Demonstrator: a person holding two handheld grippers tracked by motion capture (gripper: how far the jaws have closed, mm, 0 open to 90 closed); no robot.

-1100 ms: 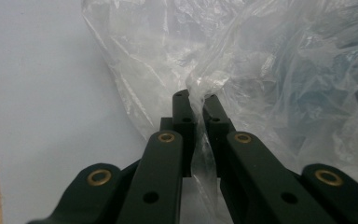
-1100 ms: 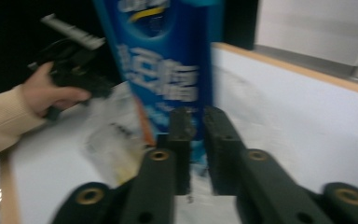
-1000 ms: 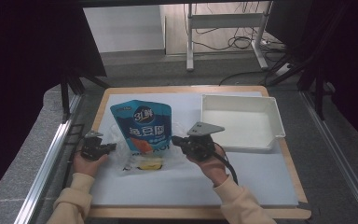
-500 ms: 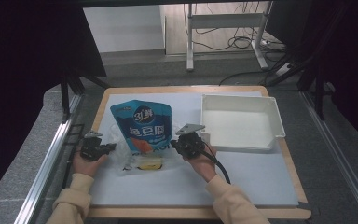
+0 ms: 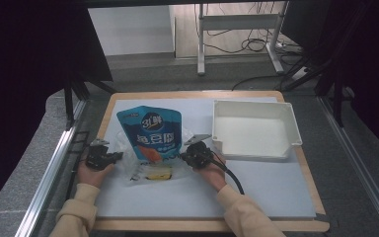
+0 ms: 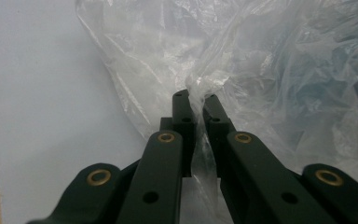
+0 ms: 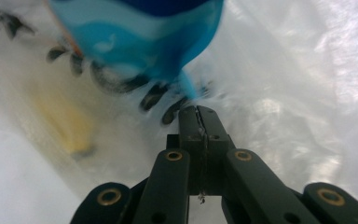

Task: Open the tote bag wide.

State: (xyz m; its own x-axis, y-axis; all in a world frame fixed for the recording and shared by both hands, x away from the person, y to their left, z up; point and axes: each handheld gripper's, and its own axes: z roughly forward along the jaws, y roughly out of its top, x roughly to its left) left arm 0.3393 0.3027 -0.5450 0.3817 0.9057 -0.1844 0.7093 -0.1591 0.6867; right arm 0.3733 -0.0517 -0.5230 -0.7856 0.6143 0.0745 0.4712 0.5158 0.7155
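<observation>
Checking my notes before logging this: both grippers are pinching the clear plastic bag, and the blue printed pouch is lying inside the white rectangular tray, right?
Not quite. The blue printed pouch lies on the pale mat with the clear plastic bag, left of the white rectangular tray, as the high view shows. The left gripper and right gripper do pinch the bag.

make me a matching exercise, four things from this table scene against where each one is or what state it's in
Things:
1. blue stand-up snack pouch
2. white rectangular plastic tray
3. left gripper
4. clear crinkled plastic bag

Places or states:
a. jaws shut on a fold of thin film
b. empty, on the table's right half
c. lies around the pouch's lower end, pinched at its left edge
d. lies mid-table between the two hands, printed face up

Pairs: 1-d, 2-b, 3-a, 4-c
</observation>
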